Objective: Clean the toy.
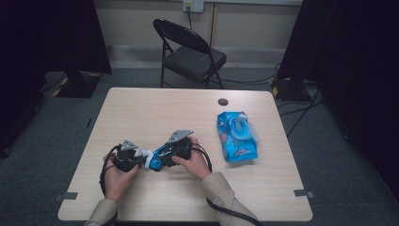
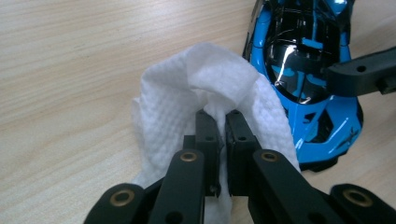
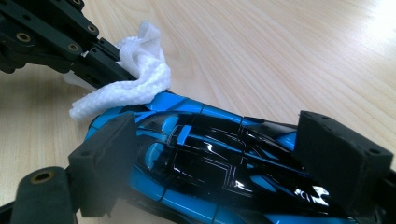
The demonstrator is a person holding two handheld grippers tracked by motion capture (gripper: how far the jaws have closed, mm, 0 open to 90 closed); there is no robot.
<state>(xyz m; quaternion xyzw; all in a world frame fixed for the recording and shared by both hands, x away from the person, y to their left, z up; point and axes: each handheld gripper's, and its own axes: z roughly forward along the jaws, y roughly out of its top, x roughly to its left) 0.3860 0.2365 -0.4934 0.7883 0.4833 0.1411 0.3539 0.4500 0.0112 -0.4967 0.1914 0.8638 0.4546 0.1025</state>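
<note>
A blue and black toy car [image 3: 261, 140] lies near the table's front edge, and my right gripper [image 3: 224, 156] is shut on it, one pad against each side. My left gripper [image 2: 221, 116] is shut on a crumpled white wipe [image 2: 187, 88], which rests against the car's [image 2: 303, 51] blue front end. In the high view the two grippers meet at the front left of the table: the left gripper [image 1: 141, 157] holds the wipe [image 1: 148, 159] just left of the car [image 1: 162, 154]. In the right gripper view the wipe [image 3: 135, 79] drapes over the car's nose.
A blue pack of wet wipes [image 1: 236, 136] with its flap lifted lies on the right half of the wooden table [image 1: 155, 108]. A small dark disc [image 1: 223, 101] sits near the far edge. A black folding chair [image 1: 188, 52] stands behind the table.
</note>
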